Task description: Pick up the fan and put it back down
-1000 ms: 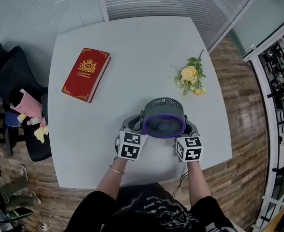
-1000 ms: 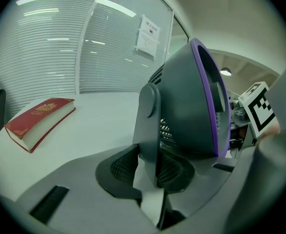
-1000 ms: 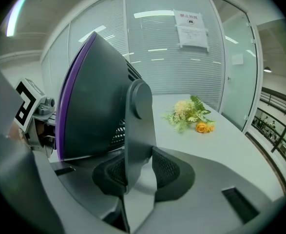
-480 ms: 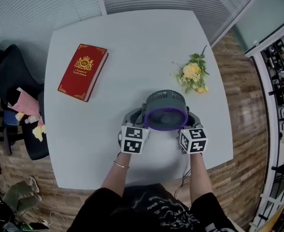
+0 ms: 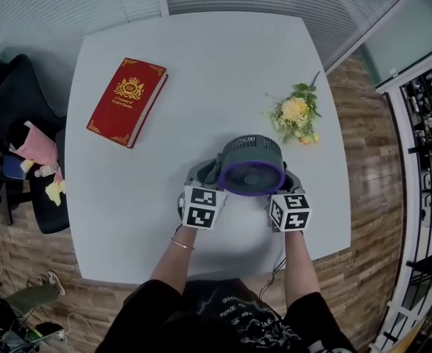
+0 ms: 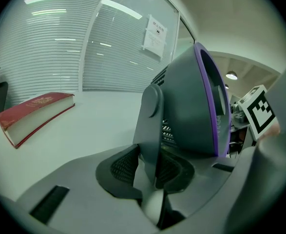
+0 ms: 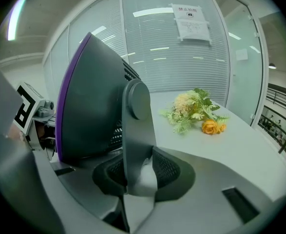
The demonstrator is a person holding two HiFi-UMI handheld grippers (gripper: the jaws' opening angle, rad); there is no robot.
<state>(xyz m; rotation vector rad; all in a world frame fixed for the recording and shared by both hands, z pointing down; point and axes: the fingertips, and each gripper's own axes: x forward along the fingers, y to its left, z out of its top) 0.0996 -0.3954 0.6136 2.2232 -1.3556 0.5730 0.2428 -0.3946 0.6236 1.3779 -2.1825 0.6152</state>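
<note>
Fan [image 5: 251,166] upright, purple front facing the person

Underside of fan [image 5: 251,169] hidden

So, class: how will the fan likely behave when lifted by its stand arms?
Probably rigid: the fan looks like hard plastic. Its head hangs on a side pivot, so it may tilt. The smooth stand arm might slip.

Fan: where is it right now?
Head view: the fan is low-centre, by the near edge of the table, clamped by its side arms between the left gripper and right gripper; the flowers lie just beyond, to its right.
</note>
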